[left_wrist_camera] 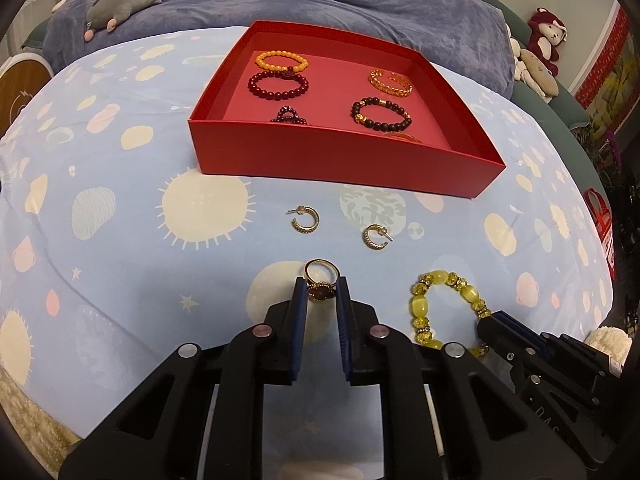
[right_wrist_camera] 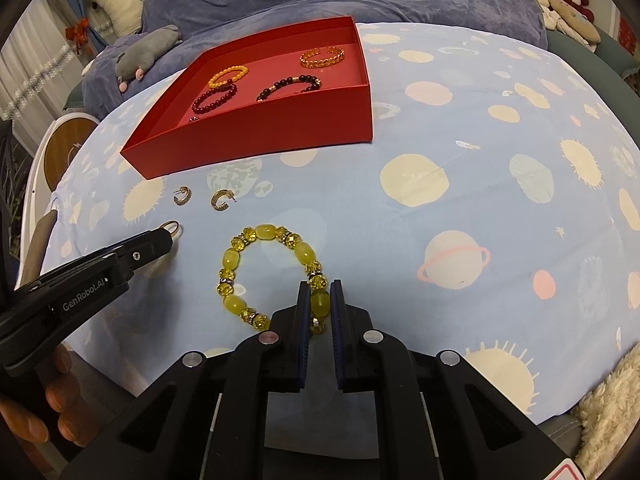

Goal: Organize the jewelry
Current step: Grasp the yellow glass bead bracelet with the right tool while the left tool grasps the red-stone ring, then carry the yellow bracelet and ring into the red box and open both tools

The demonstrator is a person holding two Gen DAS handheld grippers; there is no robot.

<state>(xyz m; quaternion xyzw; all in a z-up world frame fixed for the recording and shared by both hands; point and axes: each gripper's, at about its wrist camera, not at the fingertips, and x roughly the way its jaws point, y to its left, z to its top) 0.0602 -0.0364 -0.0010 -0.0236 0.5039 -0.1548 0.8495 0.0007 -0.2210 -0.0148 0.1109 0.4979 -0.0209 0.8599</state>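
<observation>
A red box holds several bead bracelets and a gold cuff. On the blue planet-print cloth lie two gold hoop earrings. My left gripper is shut on a gold ring with a dark stone, at cloth level. My right gripper is shut on a yellow bead bracelet, which lies on the cloth. The right gripper also shows in the left wrist view at the bracelet.
Stuffed toys lie on a purple blanket behind the box. The left gripper and a hand show at the right wrist view's left edge. A fluffy white item sits at the cloth's near right corner.
</observation>
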